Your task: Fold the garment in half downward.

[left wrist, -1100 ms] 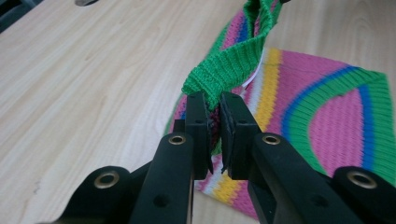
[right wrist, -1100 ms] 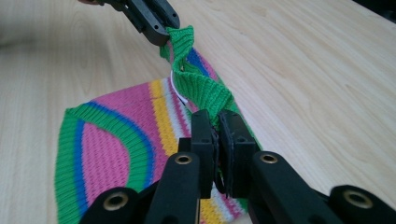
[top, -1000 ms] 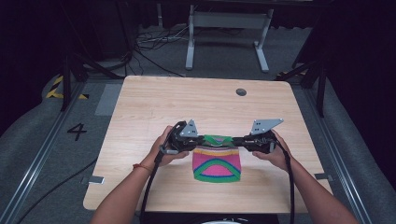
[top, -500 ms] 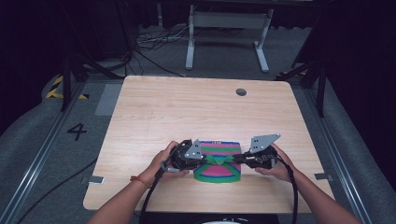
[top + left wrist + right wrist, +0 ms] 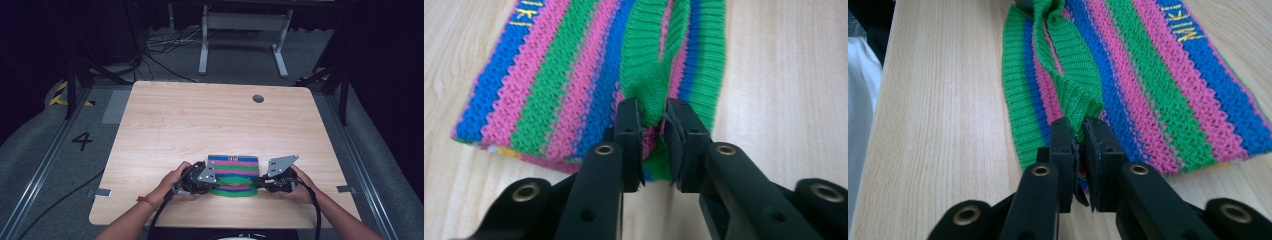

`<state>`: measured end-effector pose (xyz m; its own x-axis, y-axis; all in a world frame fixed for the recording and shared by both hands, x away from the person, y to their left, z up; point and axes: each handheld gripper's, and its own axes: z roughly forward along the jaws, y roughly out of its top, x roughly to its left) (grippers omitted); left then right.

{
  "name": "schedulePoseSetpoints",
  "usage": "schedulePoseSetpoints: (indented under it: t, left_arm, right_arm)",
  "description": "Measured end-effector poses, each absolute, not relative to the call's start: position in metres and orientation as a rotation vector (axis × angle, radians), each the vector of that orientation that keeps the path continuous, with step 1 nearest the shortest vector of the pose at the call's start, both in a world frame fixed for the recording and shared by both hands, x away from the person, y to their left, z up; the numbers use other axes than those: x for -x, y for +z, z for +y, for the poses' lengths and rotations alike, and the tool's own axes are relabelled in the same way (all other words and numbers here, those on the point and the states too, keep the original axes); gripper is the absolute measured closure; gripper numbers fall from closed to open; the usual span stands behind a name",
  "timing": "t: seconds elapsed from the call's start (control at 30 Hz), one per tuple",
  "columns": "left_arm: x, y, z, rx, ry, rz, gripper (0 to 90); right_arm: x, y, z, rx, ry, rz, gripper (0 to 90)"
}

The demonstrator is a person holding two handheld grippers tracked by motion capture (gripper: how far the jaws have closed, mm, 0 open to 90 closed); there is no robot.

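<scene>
A knit cloth (image 5: 233, 161) in blue, pink and green stripes lies on the wooden table (image 5: 200, 120) near its front edge. Its green ribbed edge (image 5: 644, 75) is bunched up toward me. My left gripper (image 5: 212, 185) pinches a fold of that green rib; in the left gripper view (image 5: 653, 112) its jaws have just been opening a little, with the fold still filling the gap. From the other side my right gripper (image 5: 255, 184) holds the same rib, and in the right gripper view (image 5: 1079, 131) its jaws stand almost together on the fabric.
A round cable hole (image 5: 258, 98) sits in the far right of the tabletop. Beyond the table stand a white metal frame (image 5: 240, 30) and loose cables (image 5: 160, 50) on the floor. A "4" (image 5: 82, 141) is marked on the floor at left.
Both hands have come toward the near edge and lower with the cloth's green edge. The cloth, held up between them before, now lies flatter on the table.
</scene>
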<state>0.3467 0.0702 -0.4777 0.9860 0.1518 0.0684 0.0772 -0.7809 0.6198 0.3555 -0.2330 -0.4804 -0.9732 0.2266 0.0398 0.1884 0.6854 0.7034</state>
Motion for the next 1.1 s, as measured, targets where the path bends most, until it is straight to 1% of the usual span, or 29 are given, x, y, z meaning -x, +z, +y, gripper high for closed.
schedulePoseSetpoints:
  t: [0.07, 0.17, 0.2, 0.27, 0.3, 0.37, 0.53, 0.6, 0.67, 0.73, 0.83, 0.97, 1.1]
  left_arm:
    - [-0.342, -0.476, 0.072, -2.476, 0.141, 0.15, 76.0]
    - [-0.336, -0.472, 0.077, -2.472, 0.155, 0.155, 68.3]
    - [-0.334, -0.47, 0.08, -2.465, 0.178, 0.183, 64.4]
    - [-0.334, -0.468, 0.082, -2.449, 0.183, 0.201, 60.3]
    - [-0.335, -0.463, 0.087, -2.416, 0.203, 0.257, 58.2]
    - [-0.337, -0.461, 0.089, -2.389, 0.215, 0.281, 56.4]
    - [-0.342, -0.463, 0.079, -2.36, 0.197, 0.331, 56.4]
    - [-0.344, -0.466, 0.074, -2.36, 0.17, 0.329, 57.4]
    - [-0.343, -0.471, 0.067, -2.362, 0.108, 0.314, 59.5]
    - [-0.339, -0.478, 0.062, -2.404, 0.089, 0.291, 60.8]
    - [-0.336, -0.487, 0.061, -2.414, 0.112, 0.294, 60.1]
    - [-0.338, -0.491, 0.063, -2.394, 0.144, 0.27, 65.3]
    - [-0.343, -0.492, 0.063, -2.401, 0.183, 0.252, 66.6]
  right_arm:
    - [-0.353, -0.48, -0.235, -0.353, 1.174, 2.834, 81.6]
    - [-0.348, -0.478, -0.238, -0.352, 1.177, 2.834, 80.0]
    - [-0.346, -0.477, -0.239, -0.346, 1.174, 2.832, 78.7]
    - [-0.344, -0.476, -0.24, -0.351, 1.177, 2.827, 77.0]
    - [-0.342, -0.472, -0.243, -0.352, 1.179, 2.812, 75.8]
    - [-0.341, -0.468, -0.243, -0.371, 1.19, 2.782, 73.6]
    - [-0.342, -0.464, -0.236, -0.391, 1.201, 2.75, 73.8]
    - [-0.342, -0.466, -0.229, -0.377, 1.197, 2.753, 73.8]
    - [-0.343, -0.469, -0.224, -0.38, 1.188, 2.766, 74.3]
    - [-0.341, -0.475, -0.221, -0.37, 1.174, 2.799, 74.5]
    - [-0.338, -0.483, -0.222, -0.376, 1.147, 2.823, 73.7]
    - [-0.336, -0.49, -0.225, -0.397, 1.176, 2.795, 75.1]
    - [-0.336, -0.493, -0.225, -0.365, 1.16, 2.74, 76.7]
